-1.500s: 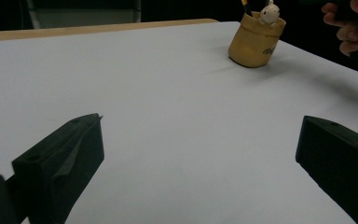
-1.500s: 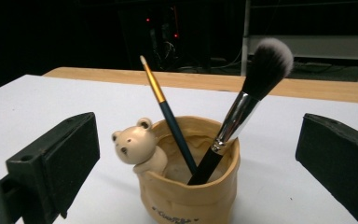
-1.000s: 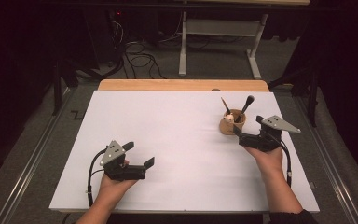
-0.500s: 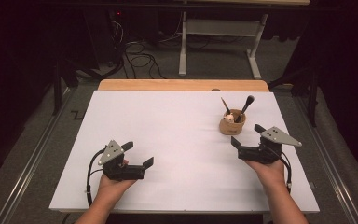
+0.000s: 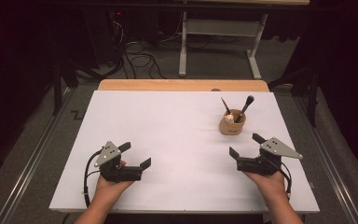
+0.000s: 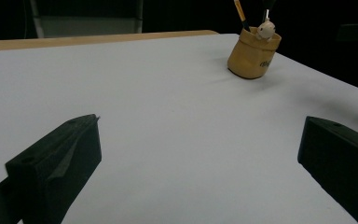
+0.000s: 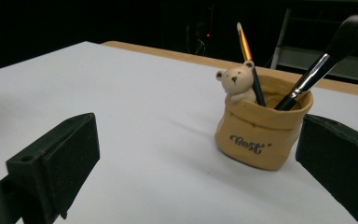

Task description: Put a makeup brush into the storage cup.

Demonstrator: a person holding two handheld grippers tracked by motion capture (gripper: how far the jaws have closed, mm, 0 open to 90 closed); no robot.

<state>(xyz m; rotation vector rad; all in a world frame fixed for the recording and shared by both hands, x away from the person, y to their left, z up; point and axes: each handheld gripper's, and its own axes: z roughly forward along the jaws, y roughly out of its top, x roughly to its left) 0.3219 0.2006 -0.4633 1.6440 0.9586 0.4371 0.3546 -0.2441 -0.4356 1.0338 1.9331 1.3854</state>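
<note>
A tan sack-shaped pot (image 5: 233, 126) (image 7: 261, 135) (image 6: 253, 56) stands upright on the white tabletop (image 5: 168, 126), right of the middle. It holds a small bear figure (image 7: 237, 81), a thin orange-handled brush (image 7: 246, 46) and a fluffy black make-up brush (image 7: 326, 58). My right gripper (image 5: 246, 145) (image 7: 198, 121) is open just in front of the pot, apart from it, with nothing between its jaws. My left gripper (image 5: 135, 155) (image 6: 198, 123) rests open near the front left, far from the pot and holding nothing.
A wooden strip (image 5: 182, 85) runs along the table's far edge. Beyond it are a dark floor with cables (image 5: 140, 60) and a grey table frame (image 5: 219, 42). The pot sits close to the table's right edge (image 5: 291, 140).
My right gripper has drawn back from beside the pot toward the front edge. The pot and the left gripper have stayed put.
</note>
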